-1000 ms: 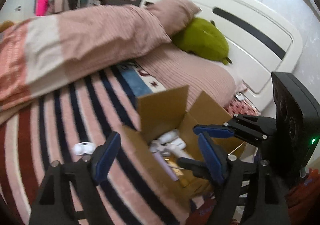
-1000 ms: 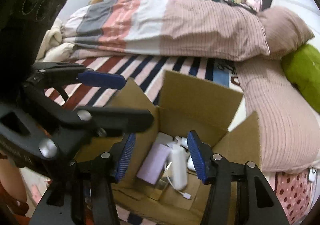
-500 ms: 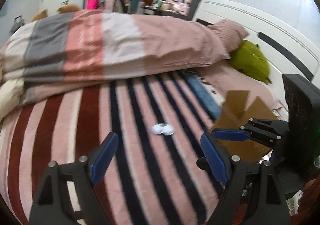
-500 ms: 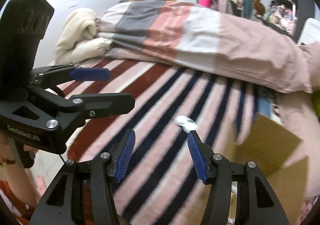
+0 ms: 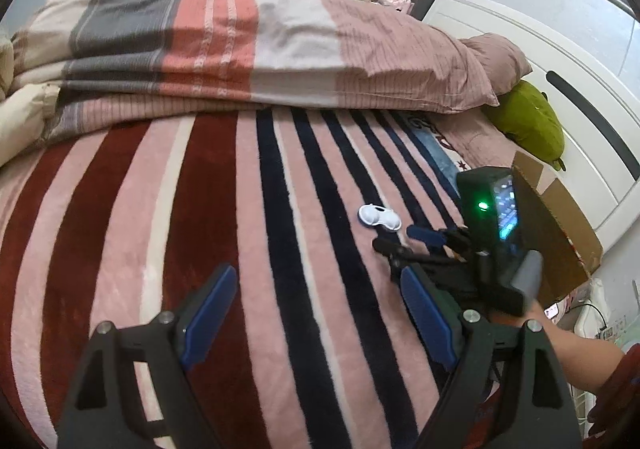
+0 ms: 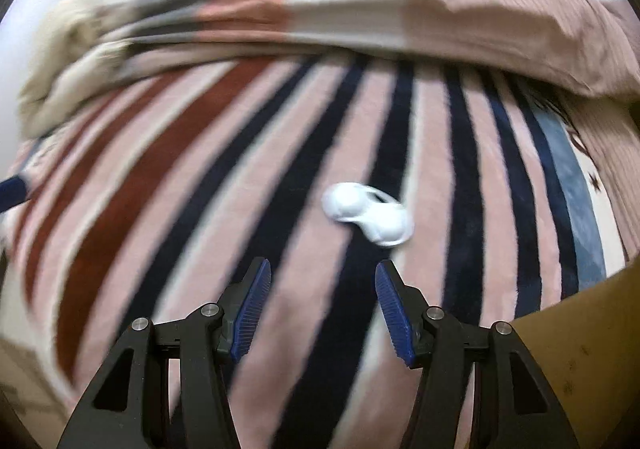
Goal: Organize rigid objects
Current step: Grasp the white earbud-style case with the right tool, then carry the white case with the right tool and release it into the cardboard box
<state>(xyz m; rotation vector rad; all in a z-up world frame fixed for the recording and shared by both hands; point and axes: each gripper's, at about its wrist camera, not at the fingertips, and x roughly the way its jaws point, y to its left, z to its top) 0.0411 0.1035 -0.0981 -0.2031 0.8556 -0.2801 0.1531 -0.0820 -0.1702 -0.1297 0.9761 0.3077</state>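
1. through my left camera i see the left gripper [image 5: 316, 313] with its blue pads spread wide over the striped blanket [image 5: 200, 233], and nothing sits between them.
2. my right gripper [image 6: 320, 305] has its jaws partly apart, narrower than the left pair, and they are empty too; only blanket shows between the pads.
3. the thing i am after is a small white plastic piece [image 5: 379, 216] shaped like two joined round cups, lying flat on the blanket across a pink stripe and a dark one.
4. in the right view that piece [image 6: 368, 215] lies just ahead of the fingertips, a little right of the centre line and clear of both pads; the picture is smeared, so i cannot make out its finer detail.
5. from the left view the right gripper's tips [image 5: 394, 241] are low over the blanket, just beside the white piece on its right.
6. the cardboard box [image 5: 556, 233] stands at the right edge of the bed, behind the right gripper's body, well apart from the white piece.
7. a folded striped duvet [image 5: 256, 37] lies across the far side, with a green plush toy [image 5: 532, 125] against the white headboard [image 5: 560, 61].
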